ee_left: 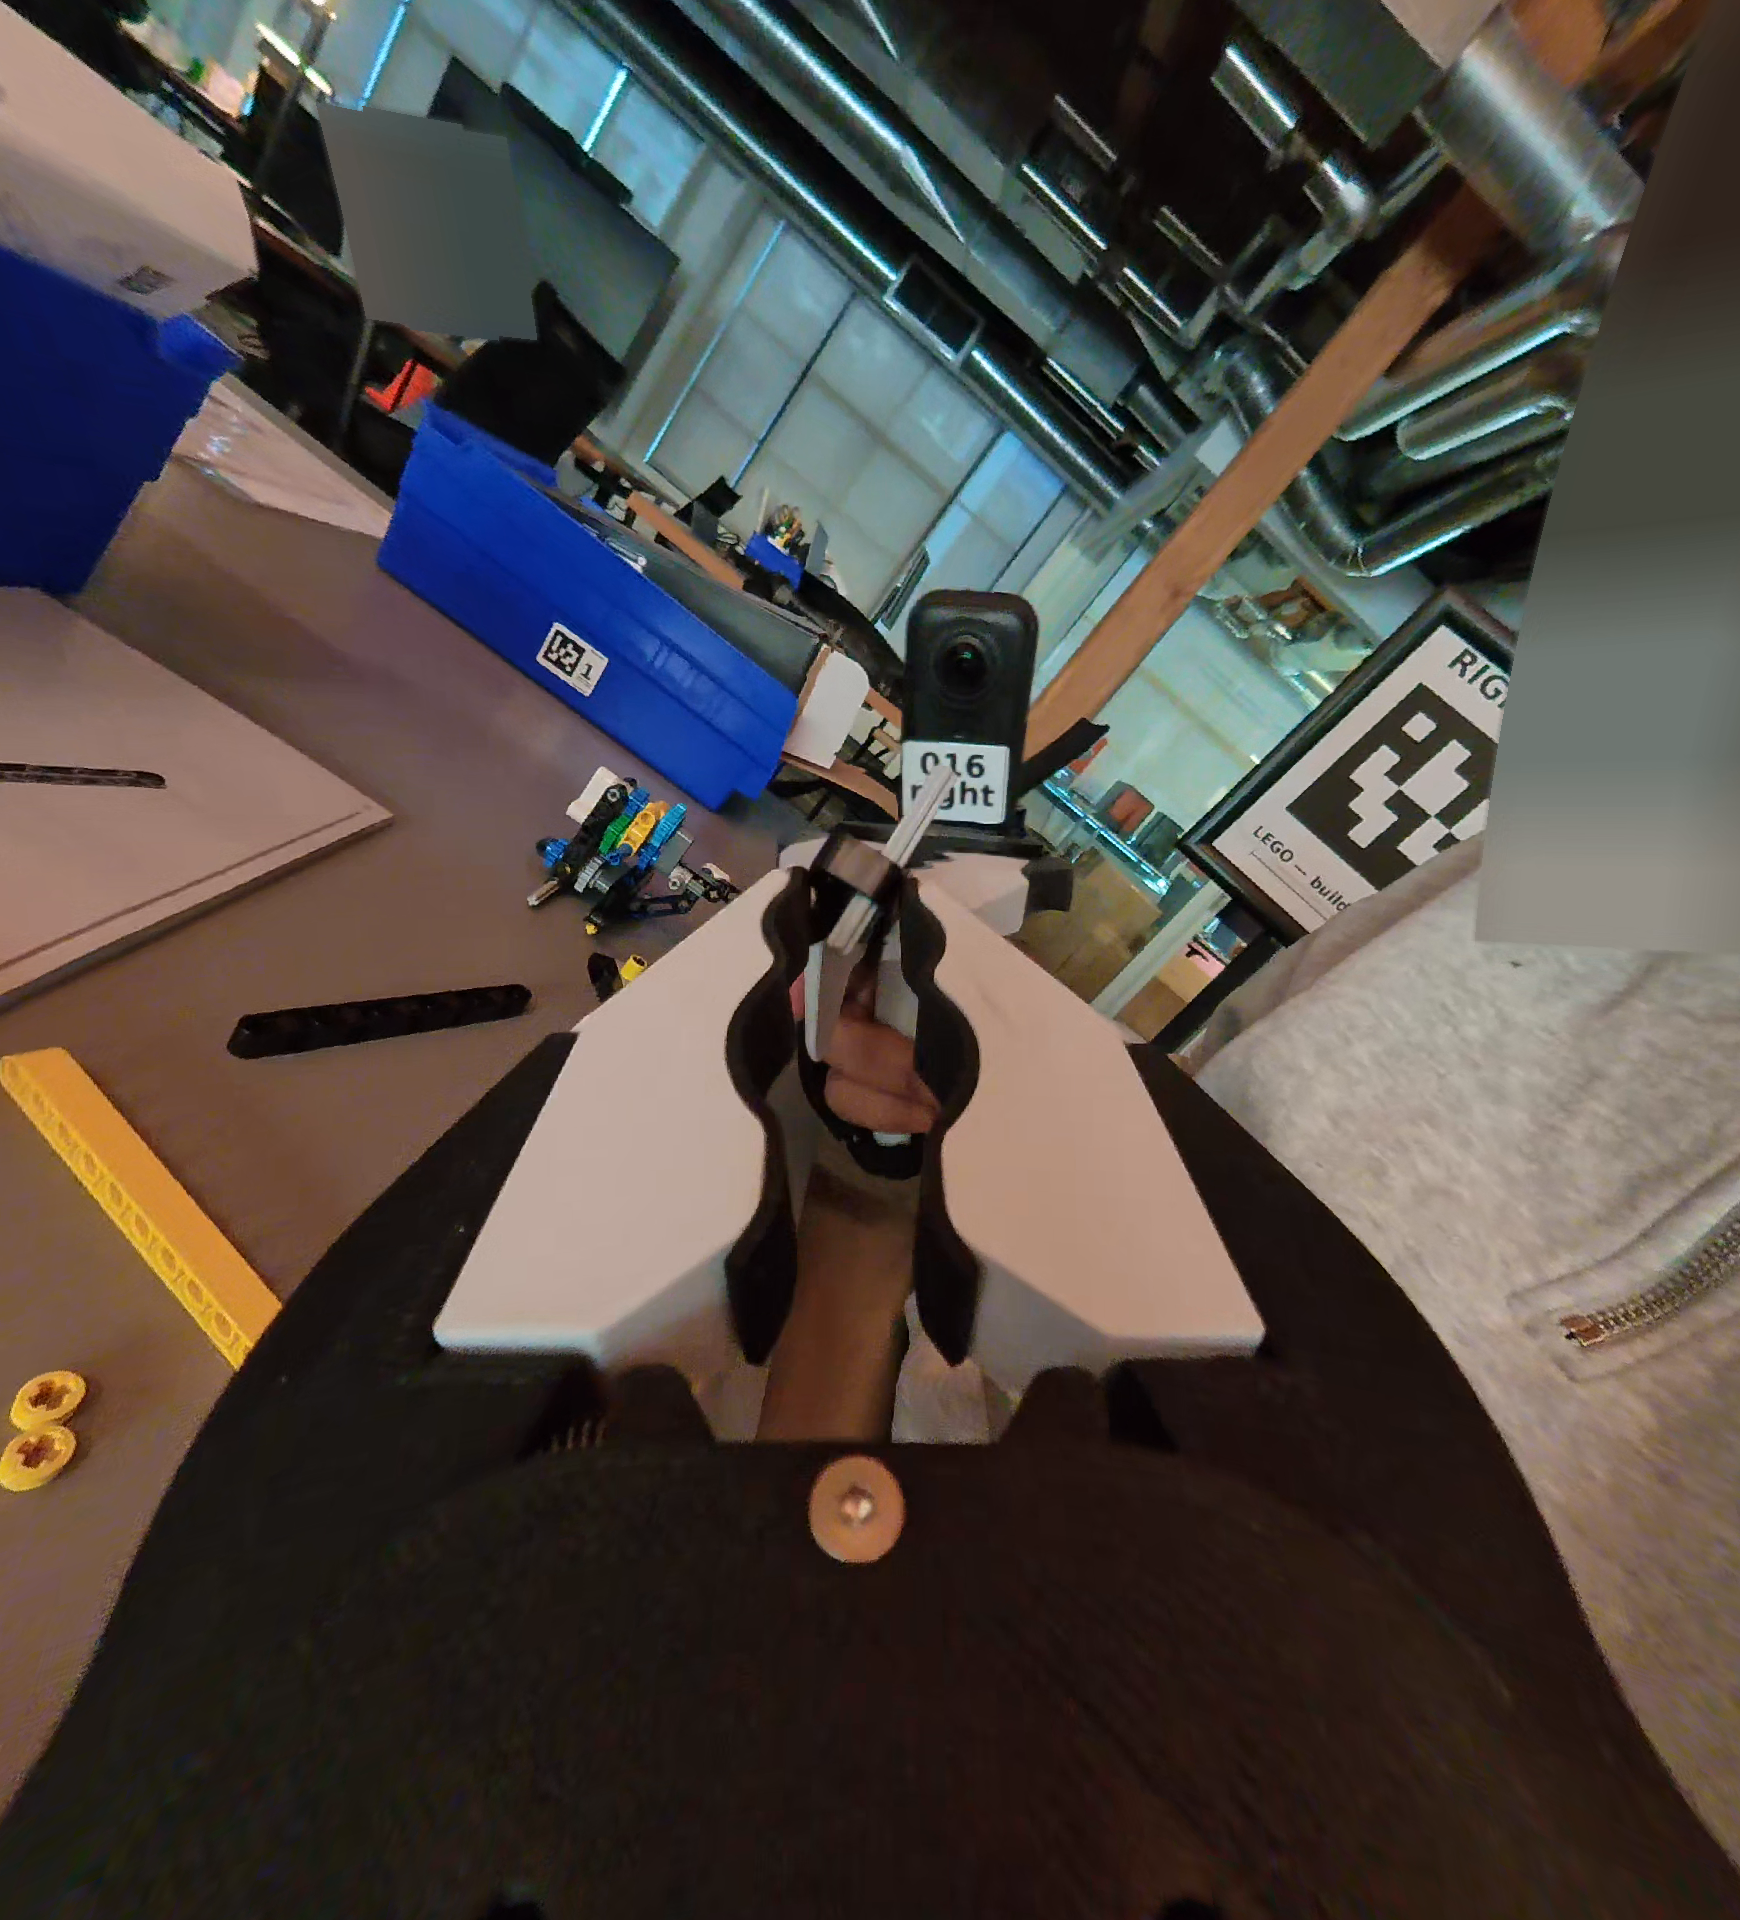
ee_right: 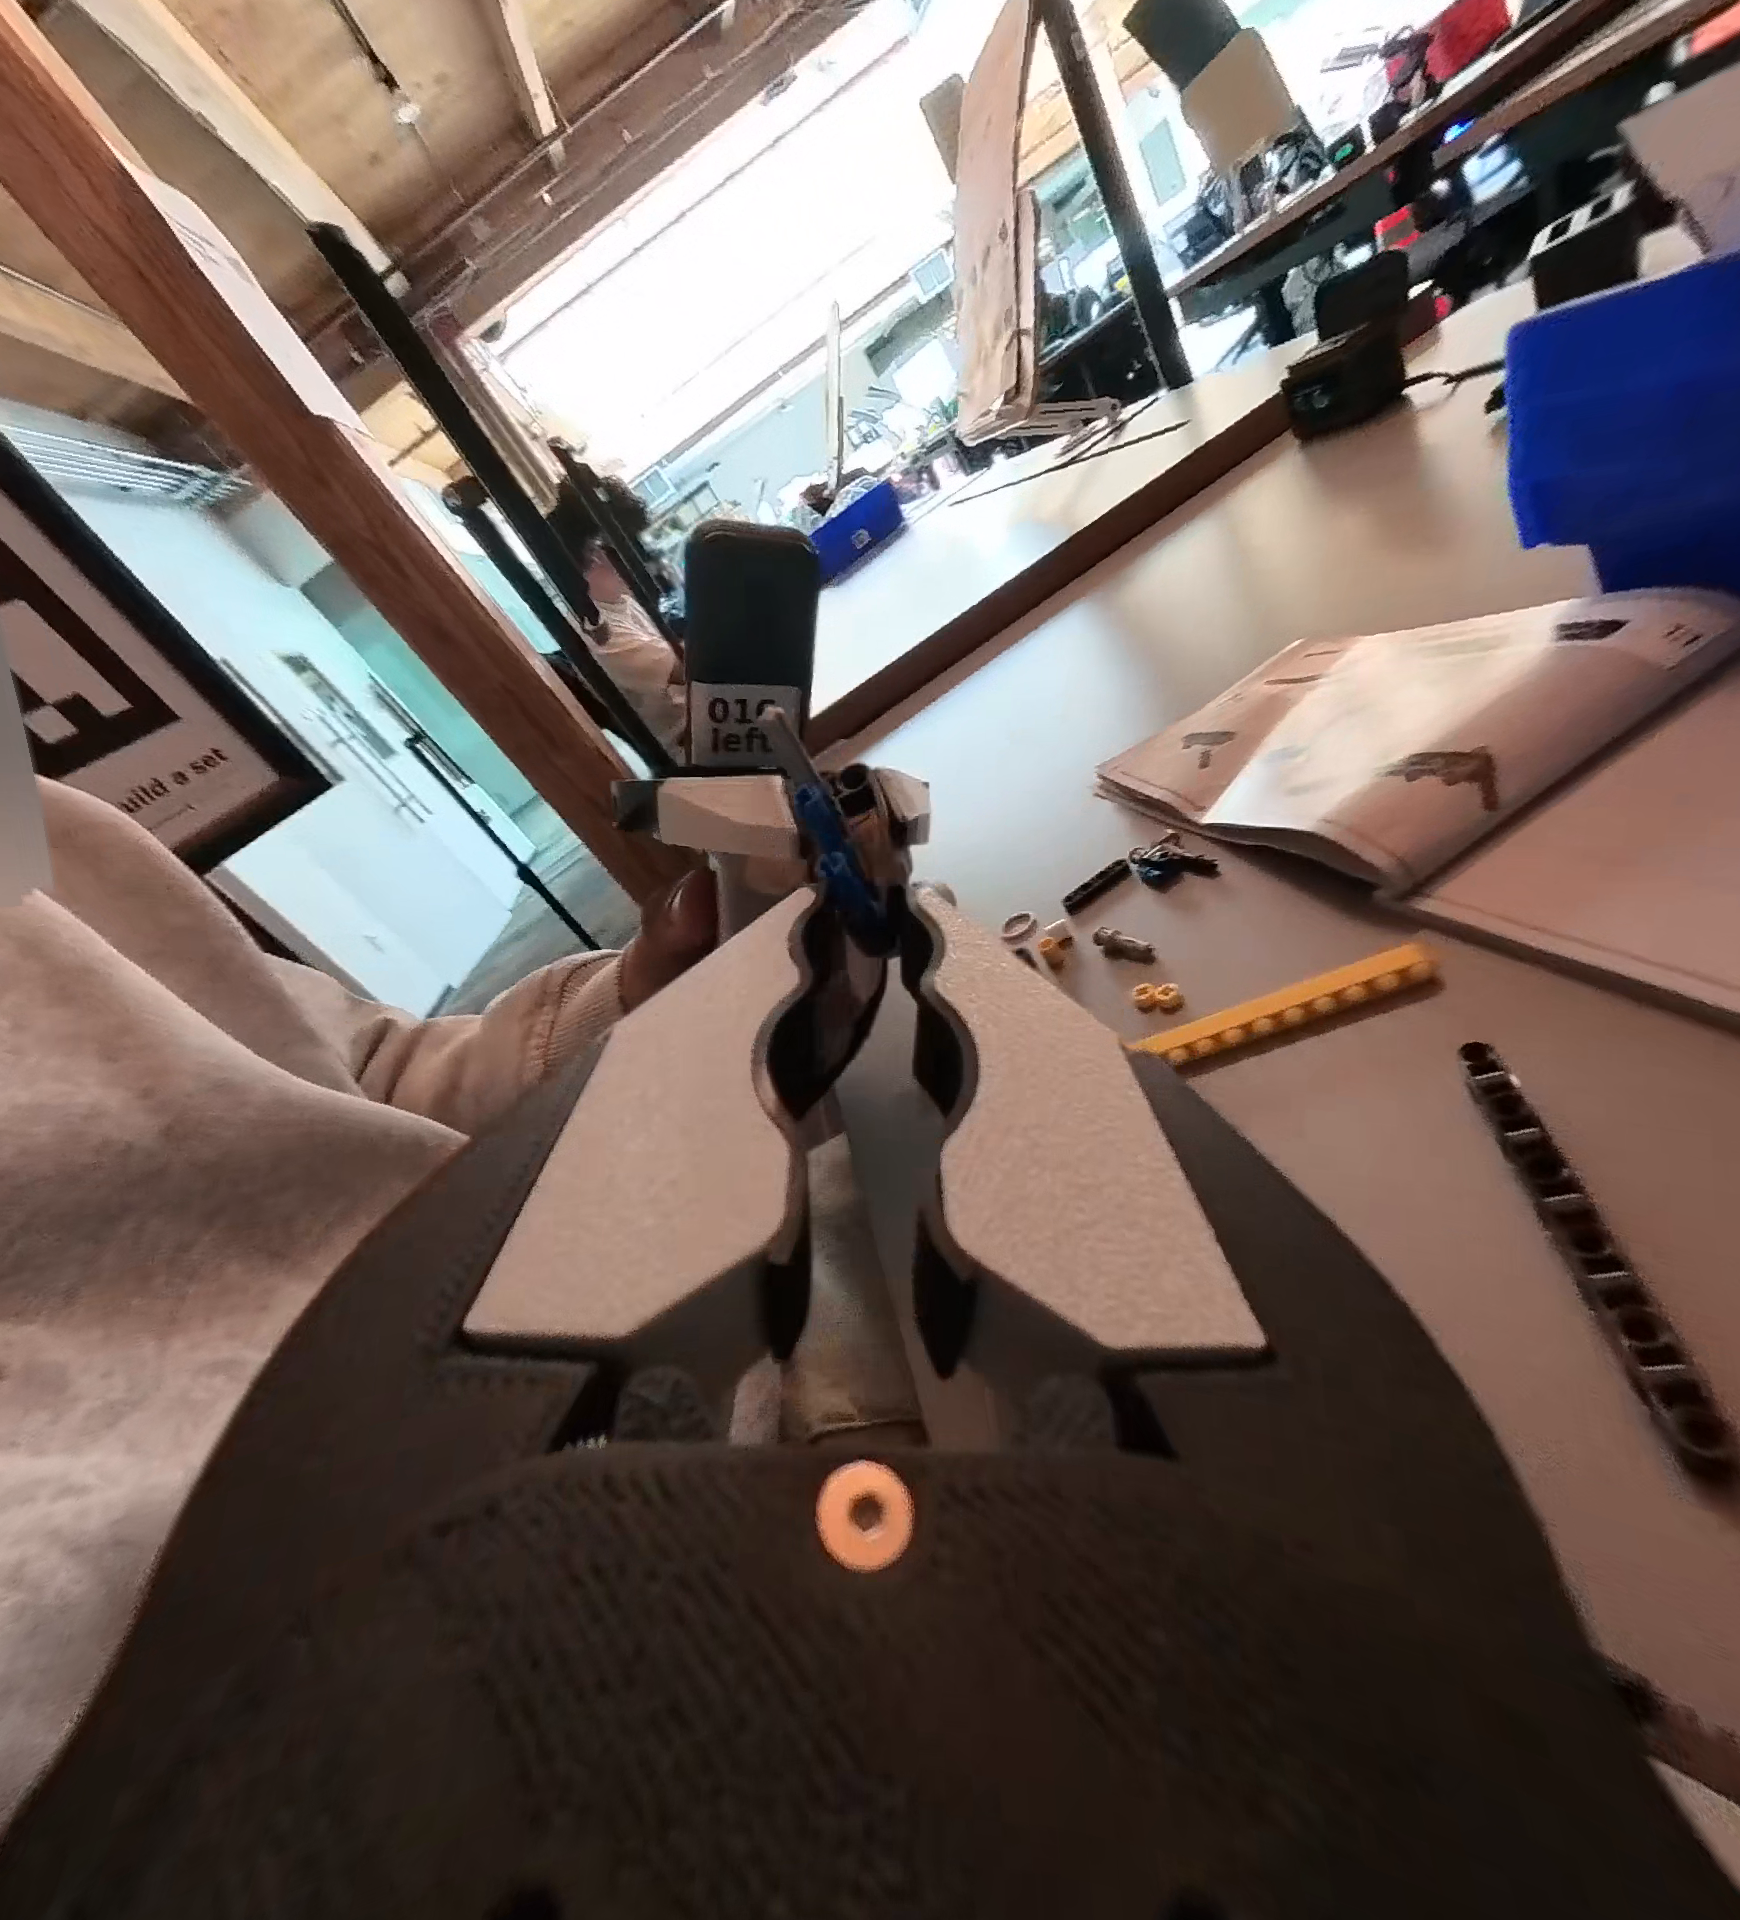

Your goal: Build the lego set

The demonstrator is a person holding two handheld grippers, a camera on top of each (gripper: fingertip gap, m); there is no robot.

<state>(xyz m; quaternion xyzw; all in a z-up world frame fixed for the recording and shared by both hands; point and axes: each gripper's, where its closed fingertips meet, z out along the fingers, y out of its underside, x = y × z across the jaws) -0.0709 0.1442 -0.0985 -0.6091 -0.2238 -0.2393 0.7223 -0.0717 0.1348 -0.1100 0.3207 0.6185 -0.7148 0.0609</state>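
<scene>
My left gripper (ee_left: 853, 902) is shut on a small dark grey Lego piece (ee_left: 850, 871) with a light grey axle (ee_left: 913, 831) sticking up from it. My right gripper (ee_right: 853, 914) is shut on a blue Lego piece (ee_right: 843, 860). The two grippers face each other tip to tip above the table, and the pieces meet between them. A partly built Lego assembly (ee_left: 627, 844) of black, blue, green and yellow parts lies on the table to the left. A hand shows behind each gripper.
On the table lie a black beam (ee_left: 378, 1020), a yellow beam (ee_left: 128, 1195), two yellow bushes (ee_left: 40, 1425) and small loose parts (ee_right: 1115, 940). An open instruction booklet (ee_right: 1417, 748) and blue bins (ee_left: 575, 634) stand further out. A person in a grey zipped top is close by. Left tips and right tips are each some 20 cm from the partly built Lego assembly (ee_left: 627, 844).
</scene>
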